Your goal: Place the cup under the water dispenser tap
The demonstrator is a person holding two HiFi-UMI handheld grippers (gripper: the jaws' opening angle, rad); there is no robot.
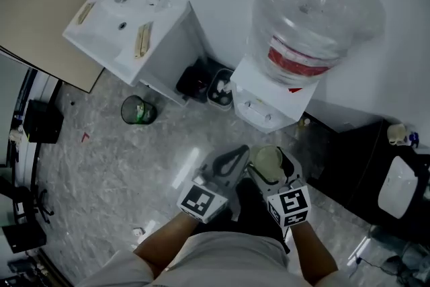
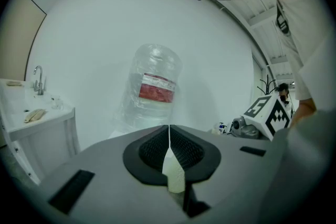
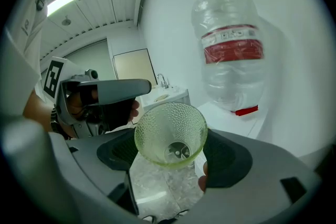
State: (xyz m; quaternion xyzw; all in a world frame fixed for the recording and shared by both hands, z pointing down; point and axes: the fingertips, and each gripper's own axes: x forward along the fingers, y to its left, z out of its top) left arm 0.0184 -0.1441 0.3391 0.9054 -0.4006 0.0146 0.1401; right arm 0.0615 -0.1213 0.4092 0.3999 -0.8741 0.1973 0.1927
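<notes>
A pale green dimpled glass cup (image 1: 267, 163) (image 3: 170, 134) is held low over the floor, its mouth turned towards the right gripper's camera. My right gripper (image 1: 270, 170) (image 3: 169, 162) is shut on it, one jaw on each side. The white water dispenser (image 1: 269, 101) (image 3: 236, 113) stands just ahead against the wall, with a clear bottle (image 1: 312, 10) (image 3: 231, 44) (image 2: 152, 89) on top bearing a red label. Its taps (image 1: 257, 106) are apart from the cup. My left gripper (image 1: 232, 159) (image 2: 169, 136) hangs beside the right one, shut, nothing between its jaws.
A white sink cabinet (image 1: 124, 23) (image 2: 31, 113) stands at the left against the wall. A green mesh bin (image 1: 138, 109) and black containers (image 1: 201, 80) sit on the marbled floor between sink and dispenser. At the right is a dark table (image 1: 363, 158) with a white object (image 1: 396, 185).
</notes>
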